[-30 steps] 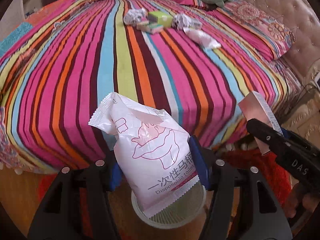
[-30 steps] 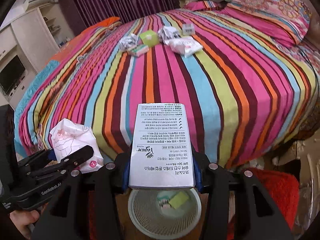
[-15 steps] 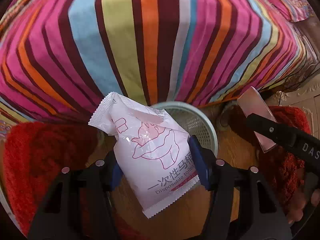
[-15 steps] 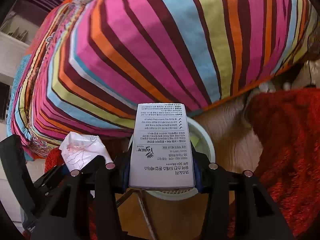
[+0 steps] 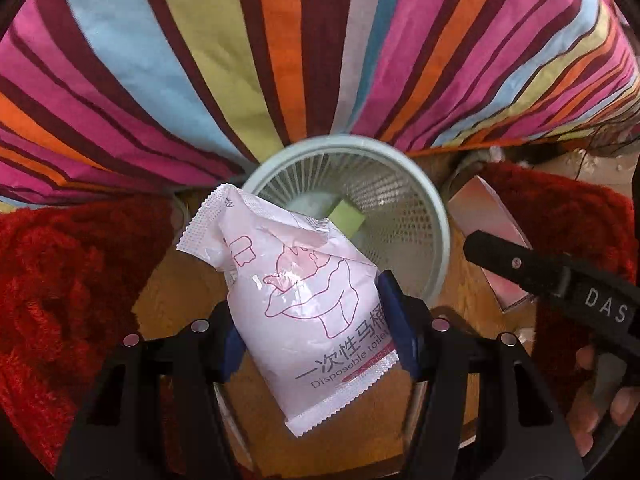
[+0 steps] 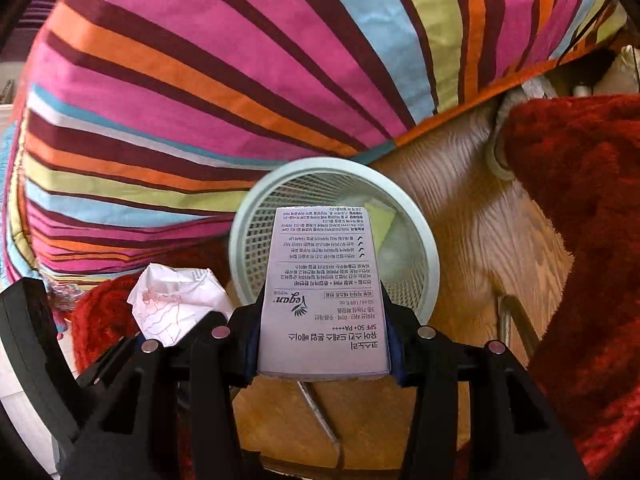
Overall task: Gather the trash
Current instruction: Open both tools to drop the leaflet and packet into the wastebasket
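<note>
My left gripper [image 5: 316, 320] is shut on a white packet [image 5: 304, 300] printed with a pink drawing; the packet's top corner hangs over the near rim of a pale green mesh wastebasket [image 5: 420, 208]. My right gripper [image 6: 324, 336] is shut on a white printed carton [image 6: 324, 292], held over the same wastebasket [image 6: 248, 240]. A green item [image 5: 347, 218] and pale scraps lie inside the basket. In the left wrist view the right gripper [image 5: 560, 280] with its carton [image 5: 488, 216] shows to the right. The packet [image 6: 176, 300] shows to the left in the right wrist view.
The striped bedspread [image 5: 280, 60] hangs down right behind the wastebasket. Red shaggy rugs [image 5: 60, 280] lie on either side of it on the wooden floor [image 6: 460, 200]. A person's fingers [image 5: 592, 400] hold the right gripper's handle.
Both grippers have dropped from bed height and tipped downward. The wastebasket, seen below the fingers before, now lies just ahead of them and looks larger. Packet and carton stay gripped.
</note>
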Motion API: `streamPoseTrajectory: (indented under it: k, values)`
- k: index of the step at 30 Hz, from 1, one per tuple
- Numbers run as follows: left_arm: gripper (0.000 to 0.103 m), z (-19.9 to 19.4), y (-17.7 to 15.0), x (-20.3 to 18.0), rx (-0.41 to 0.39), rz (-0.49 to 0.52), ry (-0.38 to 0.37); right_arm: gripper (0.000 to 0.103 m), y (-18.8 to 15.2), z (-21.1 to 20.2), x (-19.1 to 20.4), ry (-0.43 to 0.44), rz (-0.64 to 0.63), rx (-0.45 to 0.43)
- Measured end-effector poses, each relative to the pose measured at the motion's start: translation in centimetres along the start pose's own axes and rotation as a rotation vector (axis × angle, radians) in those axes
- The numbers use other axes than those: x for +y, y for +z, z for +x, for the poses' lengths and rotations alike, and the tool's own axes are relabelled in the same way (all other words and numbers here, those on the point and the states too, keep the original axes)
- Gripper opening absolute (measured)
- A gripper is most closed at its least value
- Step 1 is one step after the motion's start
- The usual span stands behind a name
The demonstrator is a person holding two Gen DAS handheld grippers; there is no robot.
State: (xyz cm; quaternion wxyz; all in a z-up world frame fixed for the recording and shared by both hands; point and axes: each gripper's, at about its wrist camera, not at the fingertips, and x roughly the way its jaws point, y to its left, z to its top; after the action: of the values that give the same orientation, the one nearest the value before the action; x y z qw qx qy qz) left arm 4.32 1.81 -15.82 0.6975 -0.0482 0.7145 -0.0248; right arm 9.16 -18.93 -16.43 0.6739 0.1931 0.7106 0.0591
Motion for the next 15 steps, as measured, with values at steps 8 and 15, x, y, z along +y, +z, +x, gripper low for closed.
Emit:
streamPoseTrajectory:
  k: [8, 15]
  values:
    - [0.059, 2.5, 0.4, 0.1, 0.07, -0.018, -0.004, 0.045, 0.6, 2.7, -0.3, -0.015, 0.04, 0.083]
    - [0.059, 5.1, 0.8, 0.3, 0.138, -0.054, -0.014, 0.045, 1.3, 5.0, -0.4, -0.051, 0.042, 0.128]
